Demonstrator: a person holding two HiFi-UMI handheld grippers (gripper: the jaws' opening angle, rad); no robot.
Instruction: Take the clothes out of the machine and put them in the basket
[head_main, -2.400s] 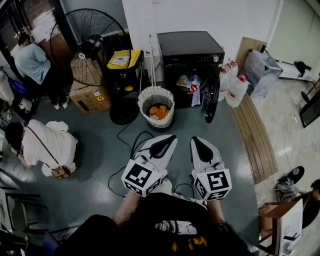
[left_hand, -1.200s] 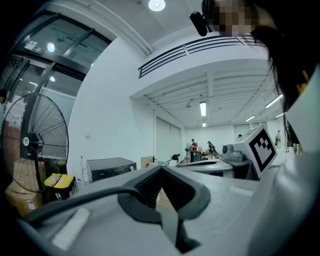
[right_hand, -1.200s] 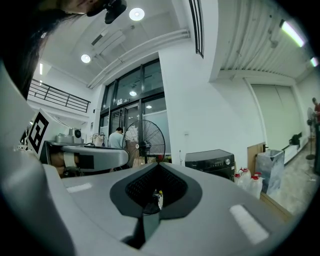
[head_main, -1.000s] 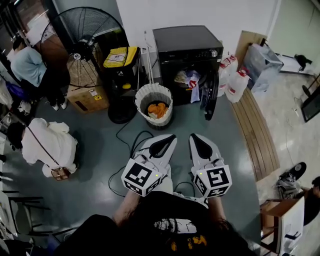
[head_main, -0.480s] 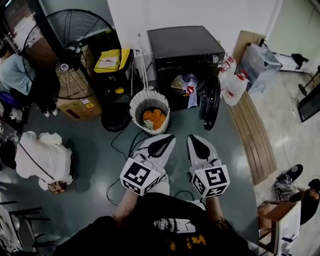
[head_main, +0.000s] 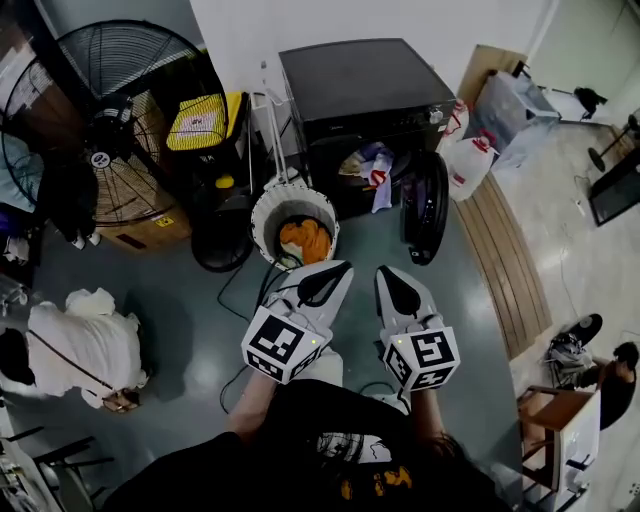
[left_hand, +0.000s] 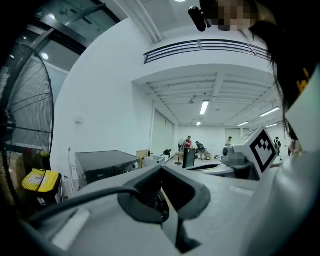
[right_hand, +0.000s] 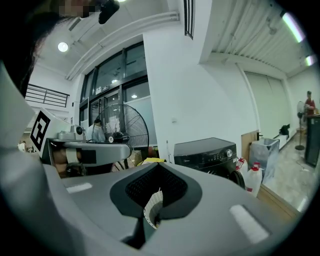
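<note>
From the head view, the left claw (head_main: 336, 270) and the right claw (head_main: 386, 273) are held side by side in front of the person, tips aimed toward the machine (head_main: 365, 80) and well apart from it. Its door (head_main: 424, 205) hangs open to the right. The clothes (head_main: 368, 165) sit bunched at the mouth of the drum, with one pale piece draped over the lip. The basket (head_main: 258, 212) stands on the floor just beside the opening, on its left. It holds an orange garment (head_main: 303, 240) and looks to have plenty of room above that.

The step in hand looks like the approach. To do it well, step in close and watch the cable (head_main: 238, 285) looping on the floor short of the basket. Part one claw before reaching in, and take the draped piece by a thick fold, not a thin hem (a hem would likely slip). Lift it clear of the lip and door before swinging left.

In the left gripper view, the jaws are pressed together with nothing between them; the machine's top shows beyond.

In the right gripper view, the jaws are likewise together. A small pale strip (right_hand: 151, 206) with a dotted edge shows at their seam. What it is I cannot tell, but it is no cloth.
</note>
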